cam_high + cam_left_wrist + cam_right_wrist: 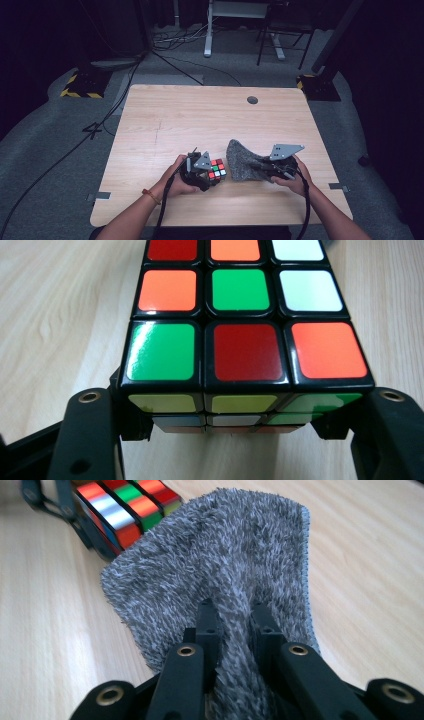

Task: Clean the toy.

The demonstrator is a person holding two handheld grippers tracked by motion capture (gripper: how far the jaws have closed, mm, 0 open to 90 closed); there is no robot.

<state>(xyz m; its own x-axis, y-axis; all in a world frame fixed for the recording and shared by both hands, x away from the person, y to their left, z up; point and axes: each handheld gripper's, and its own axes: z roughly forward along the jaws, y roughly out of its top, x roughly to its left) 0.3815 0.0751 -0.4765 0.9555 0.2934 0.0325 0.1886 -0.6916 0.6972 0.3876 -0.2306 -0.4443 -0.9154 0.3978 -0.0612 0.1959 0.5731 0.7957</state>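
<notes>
A scrambled Rubik's cube (217, 168) sits near the table's front edge, left of centre, with my left gripper (209, 175) shut on it. In the left gripper view the cube (240, 340) sits between the two black jaws, which press on its lower sides, with my left gripper (240, 417) under it. Just to the right, a fuzzy grey cloth (241, 161) is bunched up, and my right gripper (261, 169) is shut on its near part. In the right gripper view the jaws pinch a fold of the cloth (225, 555) at my right gripper (235, 612), with the cube (125, 510) beyond it.
The light wooden table (200, 120) has a round cable hole (252, 100) at the back right. Behind it on the grey floor lie cables (180, 40), a desk leg (207, 30) and two stands with yellow-black striped bases (80, 87).
</notes>
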